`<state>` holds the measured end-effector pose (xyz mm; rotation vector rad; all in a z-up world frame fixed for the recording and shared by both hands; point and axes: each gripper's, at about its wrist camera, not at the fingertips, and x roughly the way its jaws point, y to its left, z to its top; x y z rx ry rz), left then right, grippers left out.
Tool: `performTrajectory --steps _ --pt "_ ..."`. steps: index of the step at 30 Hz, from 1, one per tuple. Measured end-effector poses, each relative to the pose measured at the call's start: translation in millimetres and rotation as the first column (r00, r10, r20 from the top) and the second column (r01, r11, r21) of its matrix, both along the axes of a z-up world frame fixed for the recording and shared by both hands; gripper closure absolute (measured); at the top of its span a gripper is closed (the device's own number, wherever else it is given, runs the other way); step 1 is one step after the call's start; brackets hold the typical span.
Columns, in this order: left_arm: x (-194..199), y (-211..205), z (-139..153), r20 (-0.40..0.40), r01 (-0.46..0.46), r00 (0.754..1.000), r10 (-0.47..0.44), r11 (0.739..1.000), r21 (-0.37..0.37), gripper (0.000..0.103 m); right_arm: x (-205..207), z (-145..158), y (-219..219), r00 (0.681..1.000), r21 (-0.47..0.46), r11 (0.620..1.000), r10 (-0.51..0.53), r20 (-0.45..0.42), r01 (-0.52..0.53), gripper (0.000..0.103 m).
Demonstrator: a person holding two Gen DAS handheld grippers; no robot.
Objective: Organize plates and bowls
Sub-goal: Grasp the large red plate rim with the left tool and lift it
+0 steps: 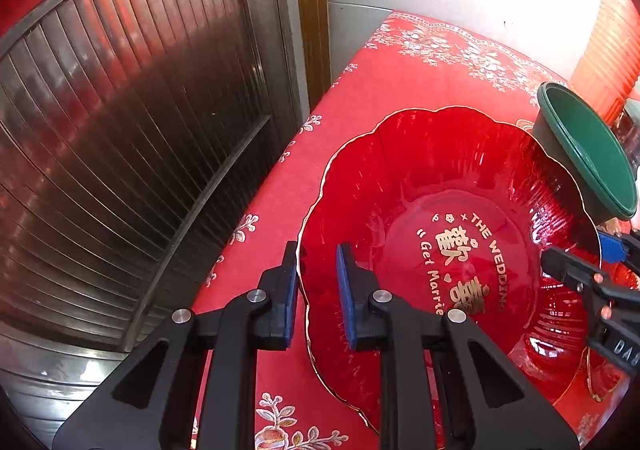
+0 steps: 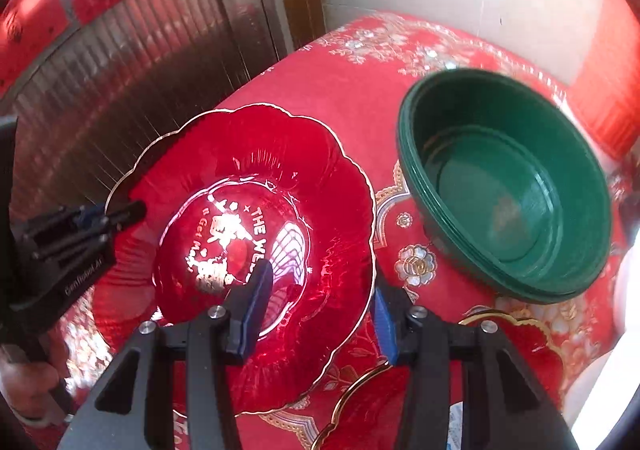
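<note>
Left gripper (image 1: 318,290) jaws clamp red plate (image 1: 440,190) rim; right gripper (image 2: 320,314) jaws straddle opposite rim.

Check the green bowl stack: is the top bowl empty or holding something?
Empty. The right wrist view looks into the green bowl stack and shows only its bare green bottom.

Left gripper (image 1: 318,270) clamps red plate (image 1: 460,234) rim; green bowl (image 1: 592,154) beyond.
</note>
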<state>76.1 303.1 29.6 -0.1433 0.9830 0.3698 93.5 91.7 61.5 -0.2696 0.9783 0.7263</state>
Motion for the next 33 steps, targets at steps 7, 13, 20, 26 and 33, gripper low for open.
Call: performTrajectory --steps 7,13,20,26,33 --pt "-9 0 0 -0.003 -0.006 1.0 0.006 1.0 -0.029 0.085 -17 5 -1 0.997 -0.023 1.0 -0.007 0.081 0.009 0.055" --pt "-24 1 10 0.017 -0.013 1.0 0.013 0.999 -0.033 0.085 -32 10 -4 0.995 -0.012 1.0 -0.002 0.096 0.003 0.054" --pt "-54 -3 28 0.058 0.003 0.998 -0.002 1.0 -0.025 0.085 -53 21 -11 0.993 0.006 1.0 0.011 0.117 -0.012 0.054" --pt "-89 -9 39 0.085 0.029 0.996 -0.027 0.999 -0.021 0.085 -77 18 -20 0.993 0.002 0.999 0.05 0.109 -0.051 0.054" --pt "-128 -22 40 0.093 0.06 0.994 -0.058 0.998 -0.023 0.085 -106 20 -39 0.994 0.023 0.998 0.063 0.093 -0.065 0.054"
